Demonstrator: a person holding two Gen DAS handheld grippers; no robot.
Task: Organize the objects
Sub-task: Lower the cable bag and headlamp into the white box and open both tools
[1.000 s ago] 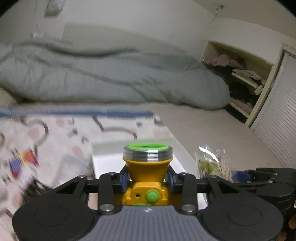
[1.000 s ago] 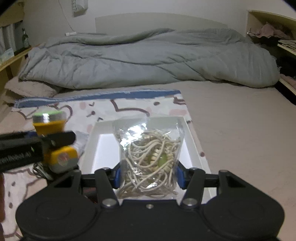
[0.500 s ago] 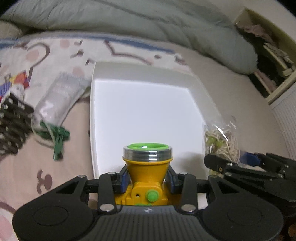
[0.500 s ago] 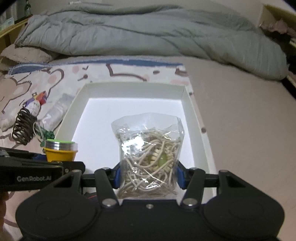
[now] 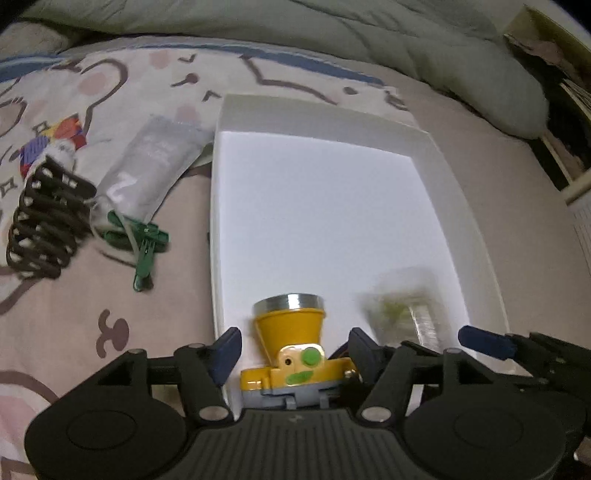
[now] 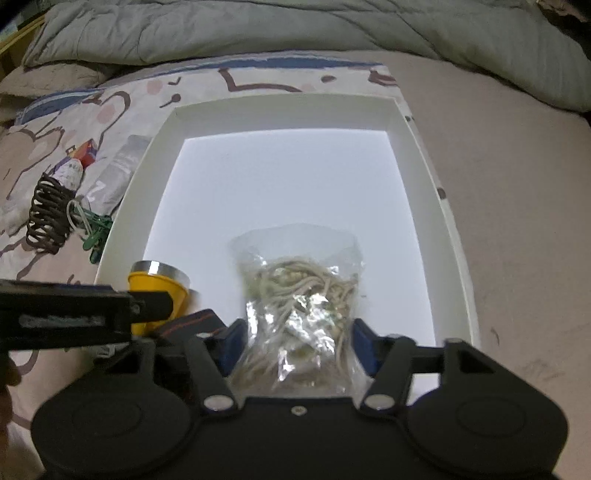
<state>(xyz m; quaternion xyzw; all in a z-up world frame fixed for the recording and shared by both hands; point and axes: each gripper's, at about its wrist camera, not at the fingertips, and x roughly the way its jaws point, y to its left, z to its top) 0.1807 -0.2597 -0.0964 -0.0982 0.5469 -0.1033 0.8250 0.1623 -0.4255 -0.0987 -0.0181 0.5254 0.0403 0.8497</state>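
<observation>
A yellow headlamp (image 5: 291, 343) with a silver rim and green button lies between the spread fingers of my left gripper (image 5: 293, 349), which is open, at the near left of the white box (image 5: 218, 206). The lamp also shows in the right wrist view (image 6: 159, 286). My right gripper (image 6: 297, 345) is open, with a clear bag of beige cords (image 6: 301, 306) lying between its blue pads on the white box floor (image 6: 417, 155). The bag appears blurred in the left wrist view (image 5: 404, 314).
On the patterned sheet left of the box lie a grey tube (image 5: 151, 170), a green clip (image 5: 142, 243), a dark coiled spring (image 5: 40, 221) and a small colourful pack (image 5: 55, 140). A grey duvet (image 6: 295, 29) lies beyond the box.
Both grippers came down into the near end of the box and opened. The headlamp and the bag of cords were let go and now lie inside the box.
</observation>
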